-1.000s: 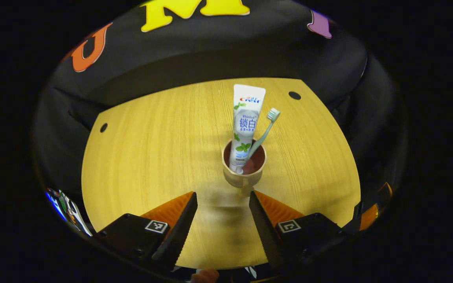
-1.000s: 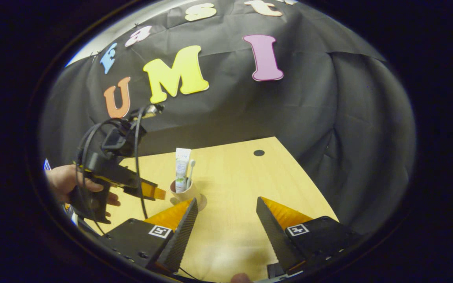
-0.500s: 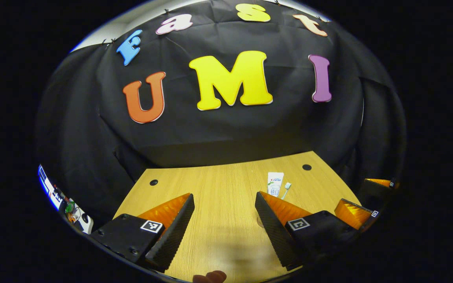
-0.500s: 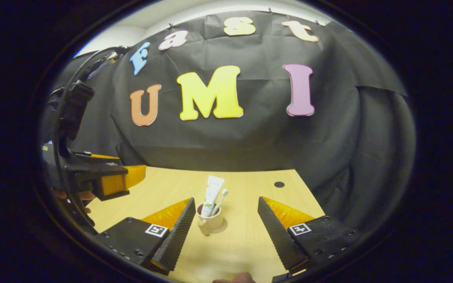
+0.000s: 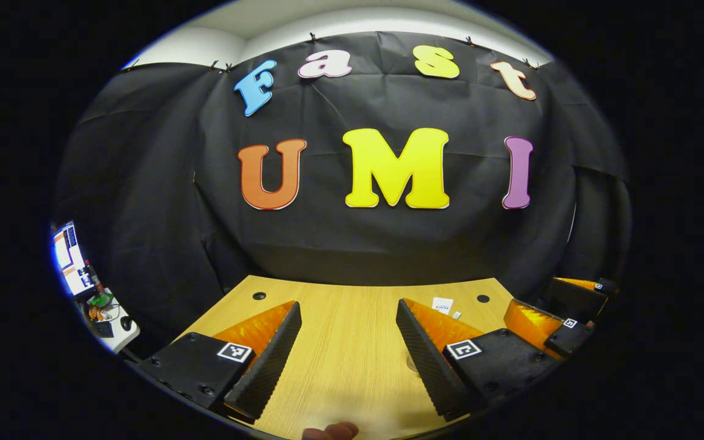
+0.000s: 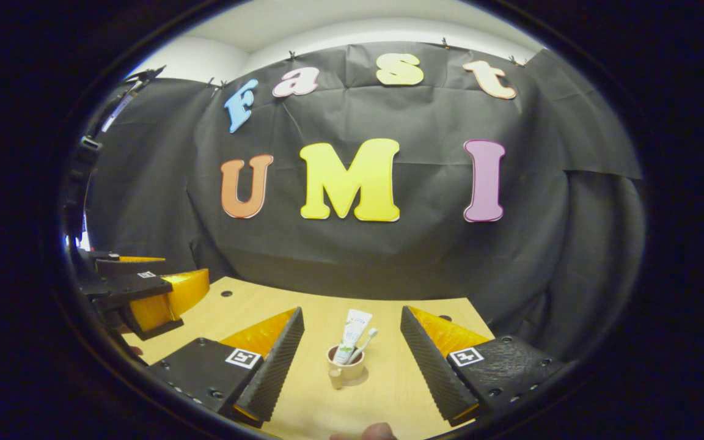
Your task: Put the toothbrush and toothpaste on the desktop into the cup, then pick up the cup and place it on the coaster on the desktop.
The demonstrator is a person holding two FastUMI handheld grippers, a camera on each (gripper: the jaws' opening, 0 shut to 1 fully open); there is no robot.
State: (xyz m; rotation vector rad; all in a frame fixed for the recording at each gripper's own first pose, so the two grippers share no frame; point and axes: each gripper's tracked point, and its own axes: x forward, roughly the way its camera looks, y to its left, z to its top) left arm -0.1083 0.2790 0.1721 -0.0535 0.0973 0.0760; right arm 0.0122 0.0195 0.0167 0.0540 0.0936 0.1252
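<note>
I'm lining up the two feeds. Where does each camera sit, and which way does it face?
Left gripper view: rides the left gripper, looks level over the table at the booth wall; a fingertip shows at the bottom.
Right gripper view: rides the right gripper, faces the cup holding toothpaste and toothbrush.
Shared: table, wall, each other's gripper at the edge.

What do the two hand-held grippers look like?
Each hand-held gripper, left and right, has two wedge-shaped fingers with ridged inner faces, mounted on black blocks with screws. Every block carries a small square black-and-white marker. Black cables loop above the left one.
</note>
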